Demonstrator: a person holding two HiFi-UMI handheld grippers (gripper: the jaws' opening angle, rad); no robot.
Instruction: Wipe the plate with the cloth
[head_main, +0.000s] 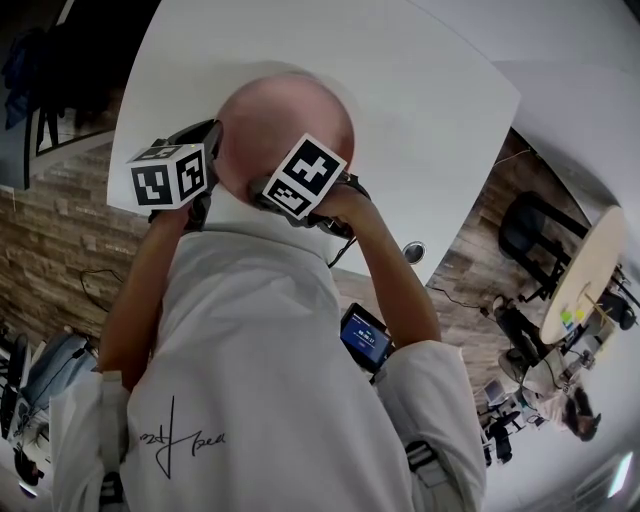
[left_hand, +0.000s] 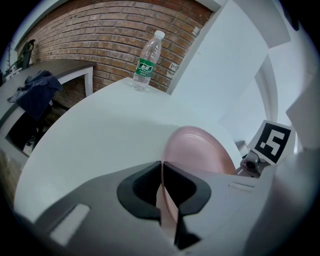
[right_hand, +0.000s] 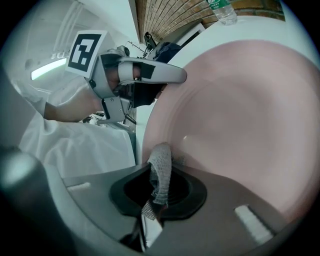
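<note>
1. The left gripper (left_hand: 169, 197) is clamped on the rim of the pink plate (left_hand: 200, 150), one jaw on each face. It holds the plate on edge in the air above the white table (left_hand: 100, 130), and the plate does not touch the table.
2. The right gripper (right_hand: 157, 195) has its jaws closed on a small bunch of grey mesh cloth (right_hand: 161, 170). The free end sticks out past the jaw tips and rests against the inner face of the plate, near its rim.
3. In the head view both grippers sit close together in front of the person's chest, the left at the plate's left edge.
4. The plate looks stiff, smooth and probably slippery. Whether it is ceramic or plastic cannot be told, so it is best treated as breakable.
5. The rim is the sensible place to hold it, since that leaves both faces free. A grip at one point, though, may let the plate swing if the cloth pushes hard far from the jaws.
6. The cloth looks soft, light and limp. Only the pinched part is controlled, so it likely needs pressing against the plate to wipe well.
7. A water bottle (left_hand: 147, 60) stands at the far edge of the table, well apart from the work.
8. With the cloth on the plate, wiping seems to be in hand; how much is covered cannot be told.
</note>
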